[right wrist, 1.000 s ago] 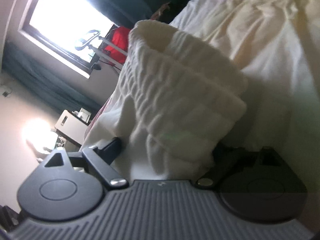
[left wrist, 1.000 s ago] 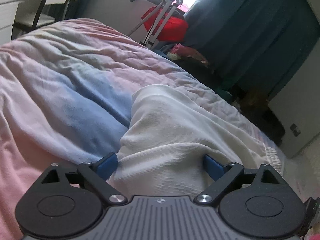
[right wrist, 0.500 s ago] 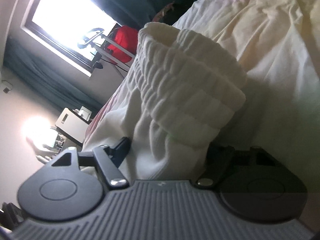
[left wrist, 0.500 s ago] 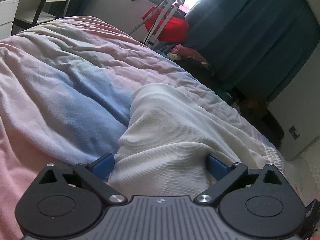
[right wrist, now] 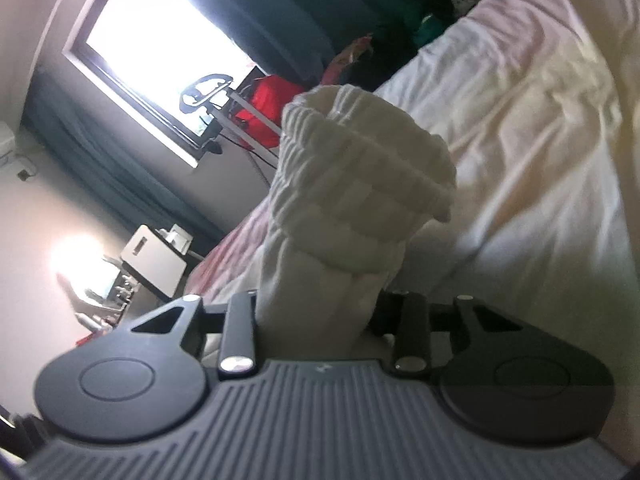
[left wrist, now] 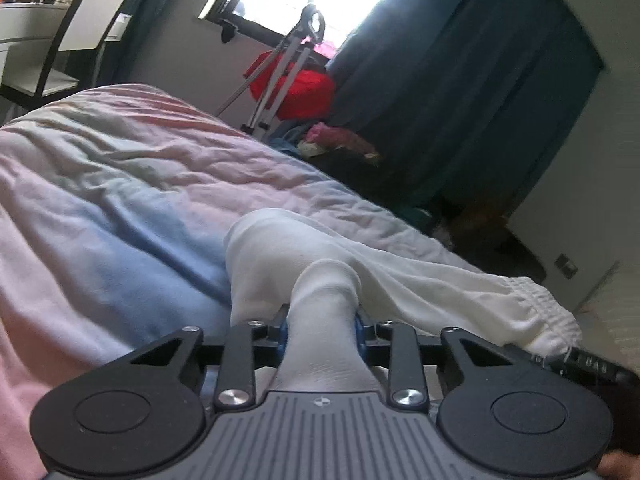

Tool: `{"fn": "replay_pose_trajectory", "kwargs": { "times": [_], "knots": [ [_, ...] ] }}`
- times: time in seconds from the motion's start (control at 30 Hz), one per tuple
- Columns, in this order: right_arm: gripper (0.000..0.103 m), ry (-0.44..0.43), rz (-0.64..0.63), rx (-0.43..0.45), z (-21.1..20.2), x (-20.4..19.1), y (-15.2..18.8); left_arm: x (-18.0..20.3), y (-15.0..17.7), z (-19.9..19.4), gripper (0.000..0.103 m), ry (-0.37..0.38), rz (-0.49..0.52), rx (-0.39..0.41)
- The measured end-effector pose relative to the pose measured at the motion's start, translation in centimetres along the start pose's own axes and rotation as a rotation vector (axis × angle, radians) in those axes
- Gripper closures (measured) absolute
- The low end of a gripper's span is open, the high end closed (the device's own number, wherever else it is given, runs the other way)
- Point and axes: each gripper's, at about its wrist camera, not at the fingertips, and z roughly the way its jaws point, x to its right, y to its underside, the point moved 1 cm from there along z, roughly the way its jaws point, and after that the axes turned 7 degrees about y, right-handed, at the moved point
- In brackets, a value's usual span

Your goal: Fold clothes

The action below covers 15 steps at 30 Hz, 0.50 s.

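Note:
A white garment (left wrist: 400,272) with an elastic waistband lies across the bed. My left gripper (left wrist: 322,326) has its jaws closing, and the blue pads pinch a bunched fold of this white fabric, lifted a little off the bed. In the right wrist view my right gripper (right wrist: 318,314) is also closing its jaws on the ribbed waistband (right wrist: 360,188) of the white garment, which bulges up between the black fingers. The fingertips of both grippers are hidden in the cloth.
A pastel pink and blue duvet (left wrist: 120,200) covers the bed. Beyond it stand a metal rack with a red bag (left wrist: 292,84), dark curtains (left wrist: 460,80), a bright window (right wrist: 160,52) and a white chair (left wrist: 80,32). Clothes are piled on the floor (left wrist: 340,144).
Both grippers went from wide around the white garment to pinched on it. Both have risen, and the fabric is gathered into narrow bunches lifted off the bed.

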Motion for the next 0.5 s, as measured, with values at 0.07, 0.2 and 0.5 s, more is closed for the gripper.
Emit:
{"fn": "replay_pose_trajectory", "kwargs": {
  "times": [0.07, 0.2, 0.5],
  "knots": [
    [0.065, -0.001, -0.018, 0.012, -0.8, -0.5, -1.5, 1.7, -0.2, 0.2, 0.075, 0.02, 0.011, 0.001],
    [0.065, 0.002, -0.02, 0.067, -3.5, -0.2, -5.1, 6.6, -0.9, 1.5, 0.076, 0.065, 0.063, 0.013],
    [0.065, 0.096, 0.044, 0.254, -9.3, 7.3, -17.9, 23.9, -2.5, 15.2, 0.076, 0.177, 0.218, -0.049]
  ]
}}
